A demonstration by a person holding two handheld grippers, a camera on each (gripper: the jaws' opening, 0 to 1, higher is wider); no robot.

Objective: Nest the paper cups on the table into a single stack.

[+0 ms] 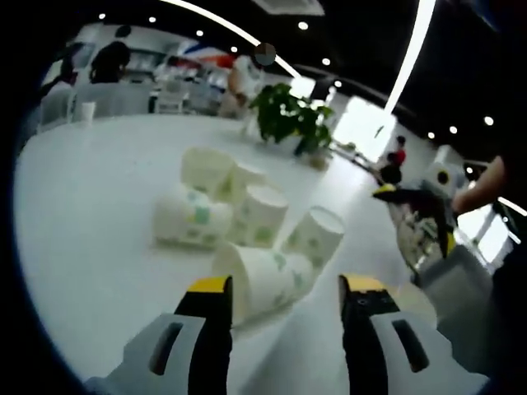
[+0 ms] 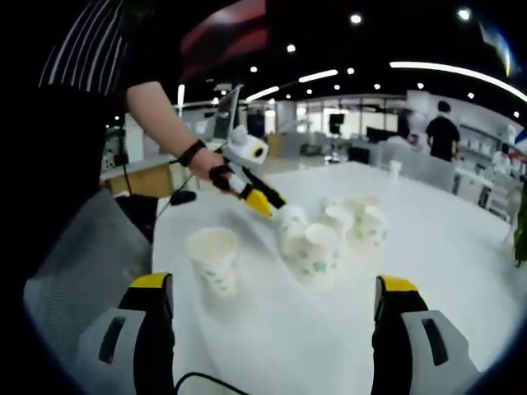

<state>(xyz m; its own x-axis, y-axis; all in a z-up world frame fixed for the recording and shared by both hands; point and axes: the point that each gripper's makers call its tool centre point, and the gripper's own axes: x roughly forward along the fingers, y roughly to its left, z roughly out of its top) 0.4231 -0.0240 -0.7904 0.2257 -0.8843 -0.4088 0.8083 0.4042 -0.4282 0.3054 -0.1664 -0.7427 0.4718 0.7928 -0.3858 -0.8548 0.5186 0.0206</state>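
Note:
Several white paper cups with green print sit bunched on the white table point(image 1: 99, 214). One cup point(image 1: 263, 278) lies on its side just ahead of my left gripper point(image 1: 286, 284), whose jaws stand open on either side of it without touching. Behind it, cups point(image 1: 262, 214) stand upright and another point(image 1: 193, 216) lies flat. My right gripper point(image 2: 273, 286) is open and holds nothing, a little short of a lone upright cup point(image 2: 212, 259) and the cluster point(image 2: 317, 251). The left gripper point(image 2: 268, 204) shows at the cluster's far side, and the right gripper point(image 1: 416, 216) hangs over the table's right edge.
A potted plant point(image 1: 288, 115) stands at the far end of the table. A small cup point(image 2: 395, 169) sits far off. A person's arm point(image 2: 160, 115) holds the left gripper. A grey chair point(image 2: 74, 255) is beside the table edge. People stand in the background.

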